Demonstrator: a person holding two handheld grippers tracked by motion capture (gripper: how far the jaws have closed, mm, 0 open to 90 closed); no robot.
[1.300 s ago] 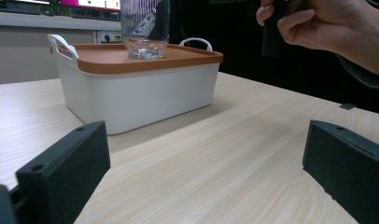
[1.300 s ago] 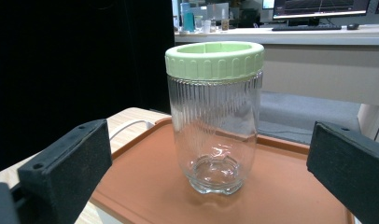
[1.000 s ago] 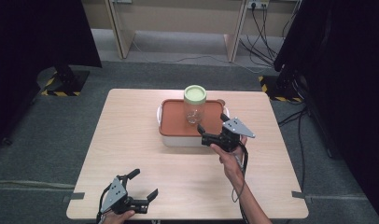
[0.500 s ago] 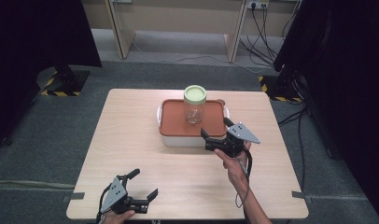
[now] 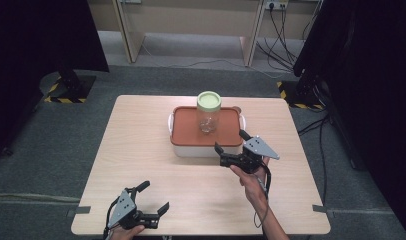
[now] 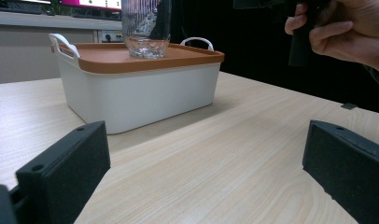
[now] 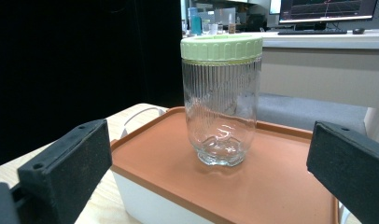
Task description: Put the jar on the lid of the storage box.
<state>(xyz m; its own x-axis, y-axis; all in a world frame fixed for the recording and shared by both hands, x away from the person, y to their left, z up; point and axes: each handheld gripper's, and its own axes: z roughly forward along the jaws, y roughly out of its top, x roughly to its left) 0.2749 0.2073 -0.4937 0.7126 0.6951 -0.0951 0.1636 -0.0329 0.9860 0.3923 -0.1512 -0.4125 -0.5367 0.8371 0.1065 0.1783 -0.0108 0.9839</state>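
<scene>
A ribbed clear glass jar with a pale green screw lid stands upright on the orange lid of a white handled box at the table's far middle. My right gripper hovers open just off the box's front right corner. In the right gripper view its jaws frame the jar from a short distance, empty. My left gripper rests open near the table's front left edge. From there the box and the jar's base lie ahead.
The wooden table is bare around the box. The hand holding the right gripper shows at the upper right of the left gripper view. Black curtains flank the table, cables lie on the floor behind, and a desk with monitors stands beyond.
My right gripper has drifted slightly back from the box, toward the table's front. The left gripper and the jar have stayed put.
</scene>
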